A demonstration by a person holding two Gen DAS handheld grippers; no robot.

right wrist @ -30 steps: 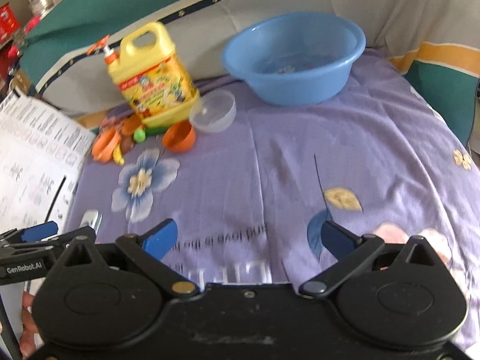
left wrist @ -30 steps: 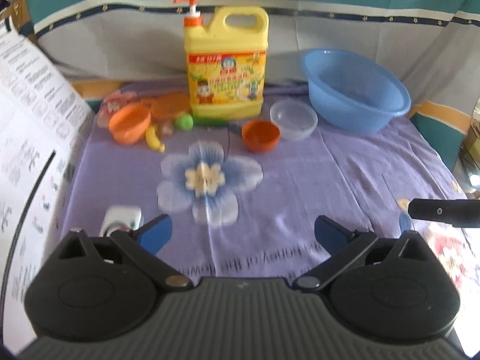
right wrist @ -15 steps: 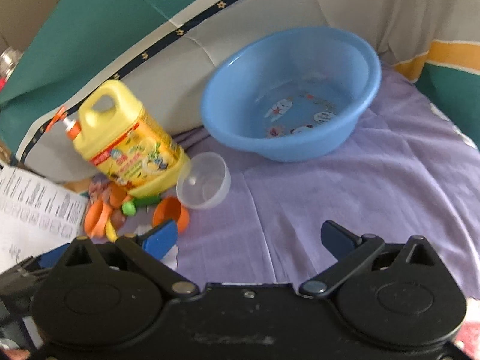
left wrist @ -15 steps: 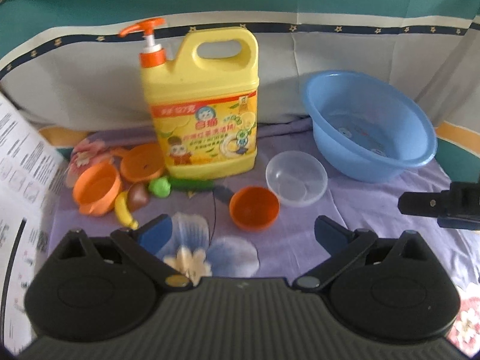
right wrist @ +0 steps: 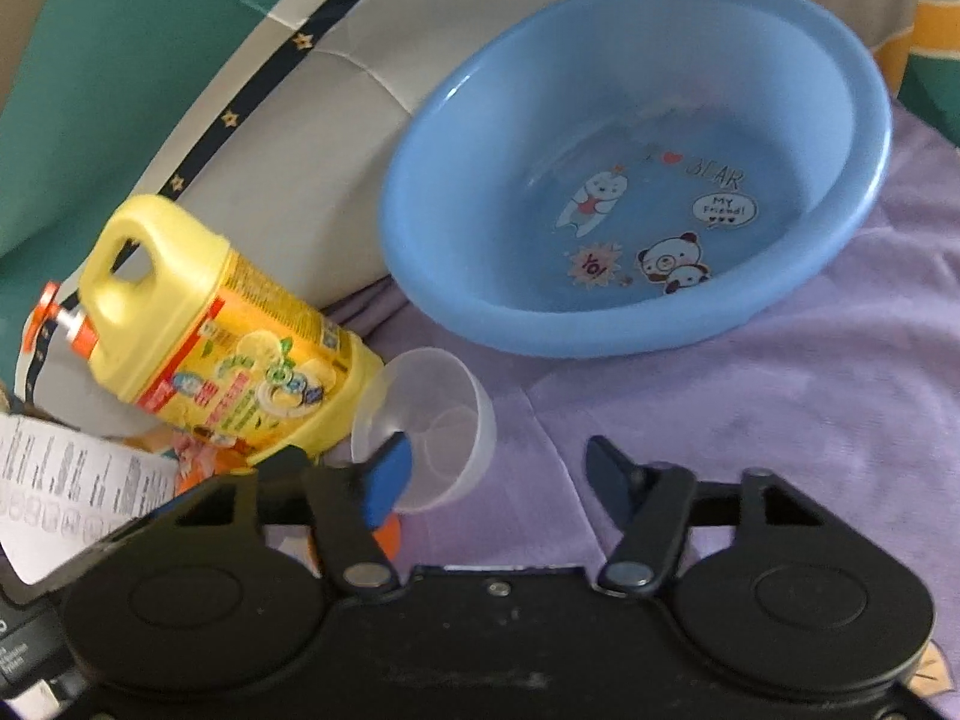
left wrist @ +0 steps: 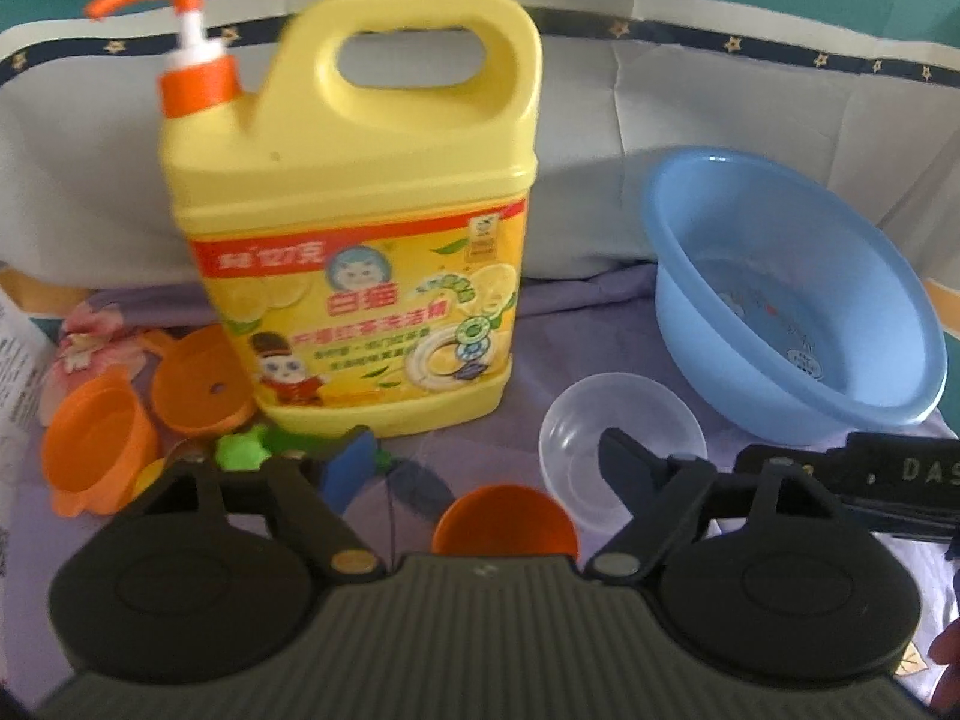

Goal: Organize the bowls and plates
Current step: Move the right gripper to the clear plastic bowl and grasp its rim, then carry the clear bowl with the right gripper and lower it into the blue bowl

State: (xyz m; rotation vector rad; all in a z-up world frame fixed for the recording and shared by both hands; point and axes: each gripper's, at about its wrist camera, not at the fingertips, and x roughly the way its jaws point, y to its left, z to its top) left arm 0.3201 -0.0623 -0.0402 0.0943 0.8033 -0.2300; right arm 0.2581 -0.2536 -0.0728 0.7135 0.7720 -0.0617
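Observation:
A small orange bowl (left wrist: pixel 507 519) sits between the fingers of my open left gripper (left wrist: pixel 486 465), close to its base. A clear plastic bowl (left wrist: pixel 621 441) lies just right of it, by the right fingertip; it also shows in the right wrist view (right wrist: pixel 444 420). My right gripper (right wrist: pixel 501 471) is open, its left fingertip at the clear bowl's rim. A large blue basin (right wrist: pixel 636 162) stands behind, also in the left wrist view (left wrist: pixel 798 312). An orange cup (left wrist: pixel 99 441) and an orange plate (left wrist: pixel 198 384) lie at the left.
A big yellow detergent jug (left wrist: pixel 360 228) with an orange pump stands at the back on the purple cloth (right wrist: pixel 780 396). Small toy fruits (left wrist: pixel 240 450) lie before it. A printed paper sheet (right wrist: pixel 66 492) is at the left. The other gripper's body (left wrist: pixel 870 480) shows at the right.
Both grippers have moved forward and lower toward the bowls. The orange bowl now sits between the left fingers, and the clear bowl is at the right gripper's left fingertip.

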